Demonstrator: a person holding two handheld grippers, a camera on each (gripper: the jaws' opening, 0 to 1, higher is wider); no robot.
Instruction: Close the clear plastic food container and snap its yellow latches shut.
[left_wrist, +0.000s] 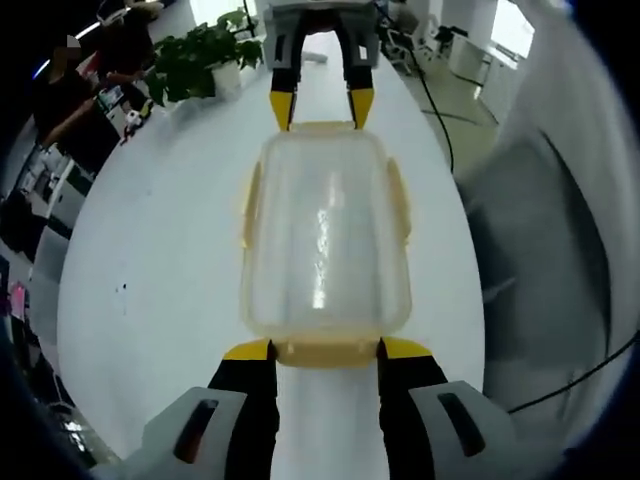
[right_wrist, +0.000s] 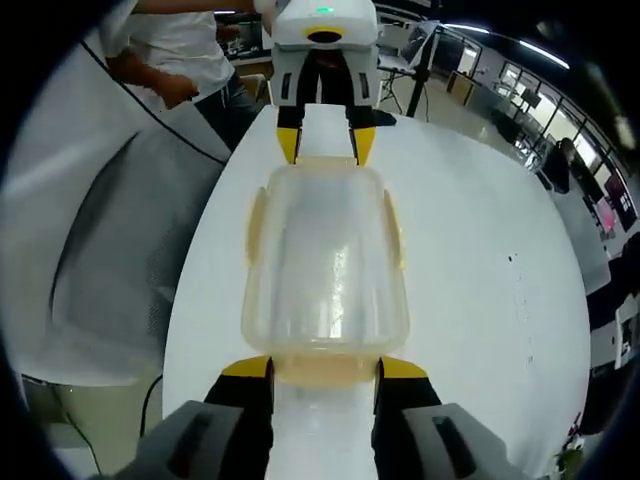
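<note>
Clear plastic food container (left_wrist: 325, 245) lying flat on the white table (left_wrist: 150, 270), lid already seated on top, between the two grippers that face each other along the table's length.

In the left gripper view, left gripper (left_wrist: 327, 350) at the near short end, yellow tips standing either side of the near yellow latch (left_wrist: 327, 352). Jaws moderately wide, about as wide as the latch, touching or just beside its corners; not possible to tell if pressing. Right gripper (left_wrist: 322, 105) at the far short end, tips just at the rim, also spread about one latch width and holding nothing.

In the right gripper view, the same arrangement from the other side: right gripper (right_wrist: 325, 368) straddling its near latch (right_wrist: 325, 372), left gripper (right_wrist: 324, 143) at the opposite end.

Probably placed this way so that each end is braced against the other: pushing one end latch would otherwise slide the light box across the smooth table.

Long axis of the container running straight from one gripper to the other, along the table, short ends pointing at the grippers. Side latches (left_wrist: 250, 205) on the long edges appearing flared outward, so likely not yet snapped; state of the end latches unclear.
</note>
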